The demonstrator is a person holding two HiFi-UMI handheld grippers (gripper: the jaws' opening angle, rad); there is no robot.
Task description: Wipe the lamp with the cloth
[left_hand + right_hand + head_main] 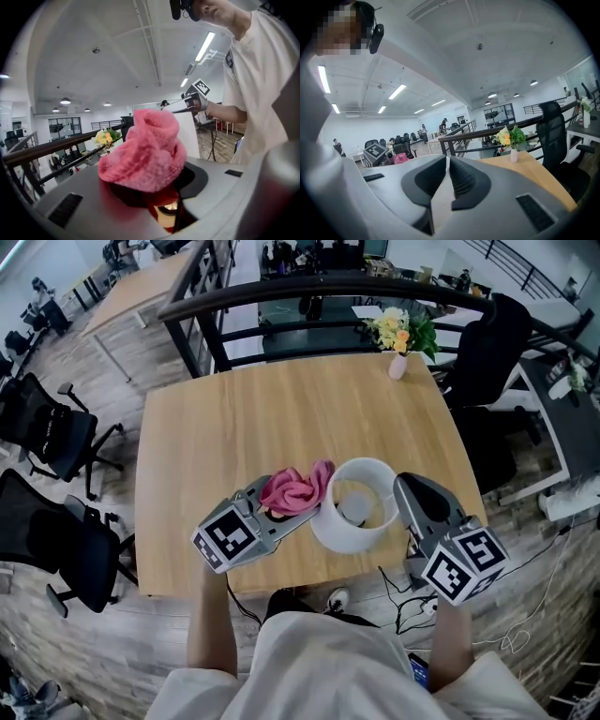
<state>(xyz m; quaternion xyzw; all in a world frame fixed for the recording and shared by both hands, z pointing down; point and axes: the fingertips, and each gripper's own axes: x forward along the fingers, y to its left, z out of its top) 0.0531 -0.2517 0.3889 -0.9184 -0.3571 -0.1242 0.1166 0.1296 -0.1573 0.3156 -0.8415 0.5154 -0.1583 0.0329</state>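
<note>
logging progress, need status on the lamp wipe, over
Left gripper shut on cloth; right gripper shut on the lamp's rim. Cloth beside the lamp's left side, contact unclear. Nothing between them; flower vase far across the table.

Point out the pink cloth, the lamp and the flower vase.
pink cloth [292,491], head view, middle of the bunched folds.
lamp [339,538], head view, near outer wall of the white shade.
flower vase [398,366], head view, vase body.

The cloth [145,150] bunches over the left claw [161,201], hiding its jaw tips and most of the lamp [192,136] behind it. From above, the lamp's shade hides whatever is under it.
</note>
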